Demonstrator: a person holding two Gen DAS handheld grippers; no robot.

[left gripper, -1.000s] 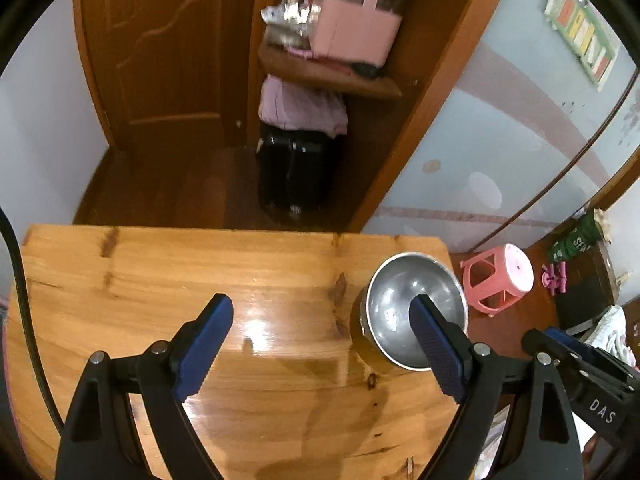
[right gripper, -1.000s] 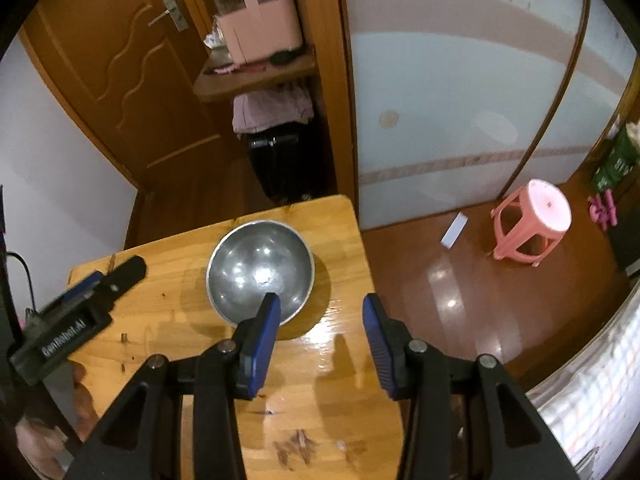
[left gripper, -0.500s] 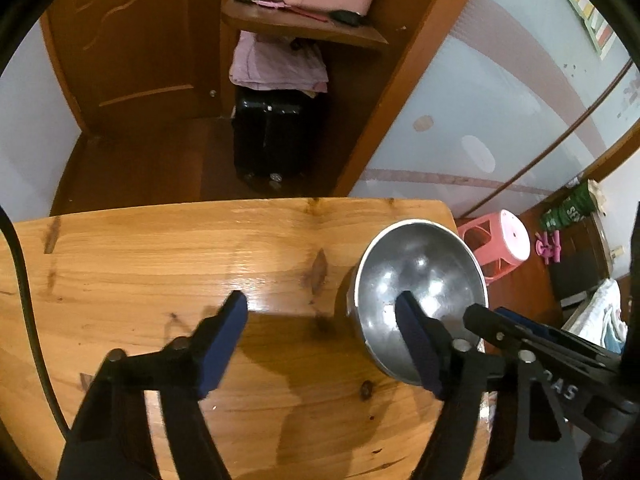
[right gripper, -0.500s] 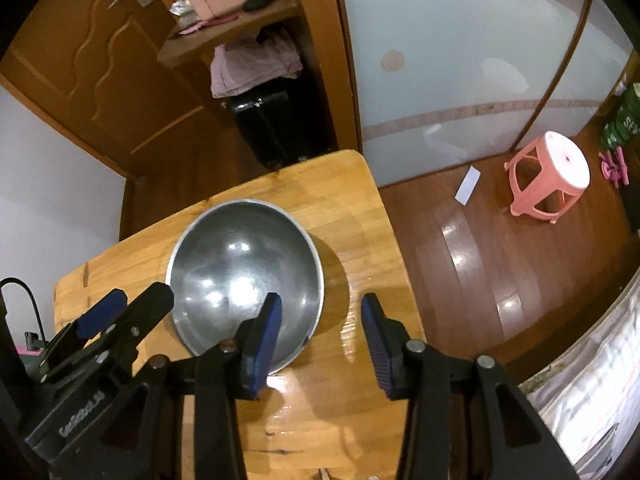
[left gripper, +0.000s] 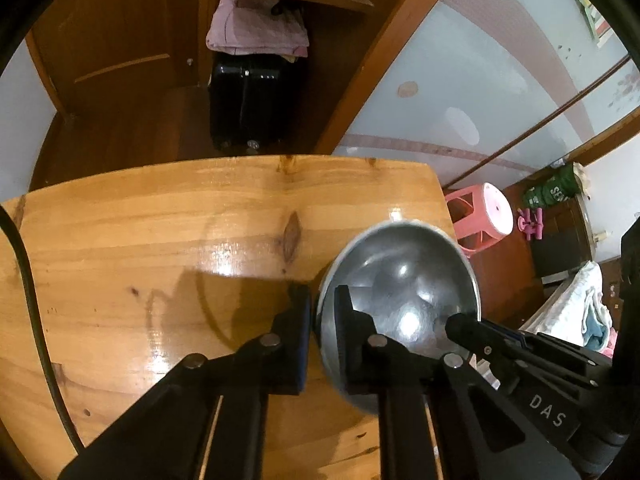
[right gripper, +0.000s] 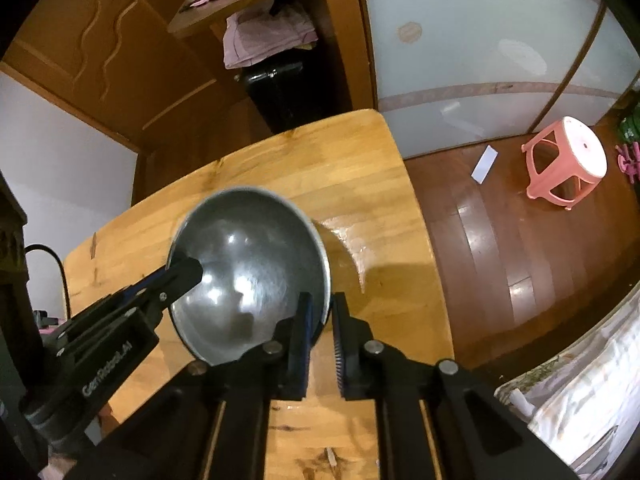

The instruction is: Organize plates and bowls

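A steel bowl (left gripper: 408,272) stands near the right end of the wooden table (left gripper: 160,240). My left gripper (left gripper: 322,320) points steeply down, its jaws closing on the bowl's left rim, which sits pinched between the blue pads. In the right wrist view the same bowl (right gripper: 248,264) has its right rim between the pads of my right gripper (right gripper: 321,320), whose jaws are also closing onto it. Each view shows the other gripper's tip reaching in at the opposite rim: the right gripper (left gripper: 460,322) and the left gripper (right gripper: 188,270).
The table's right edge (right gripper: 404,184) drops to a glossy wood floor with a pink stool (right gripper: 568,164) and a white slip of paper (right gripper: 485,164). A black suitcase (left gripper: 252,100) stands behind the table. A black cable (left gripper: 24,280) crosses the table's left side.
Both grippers came down onto the bowl and drew their jaws together, the left on the left rim, the right on the right rim. The bowl now fills more of each view.
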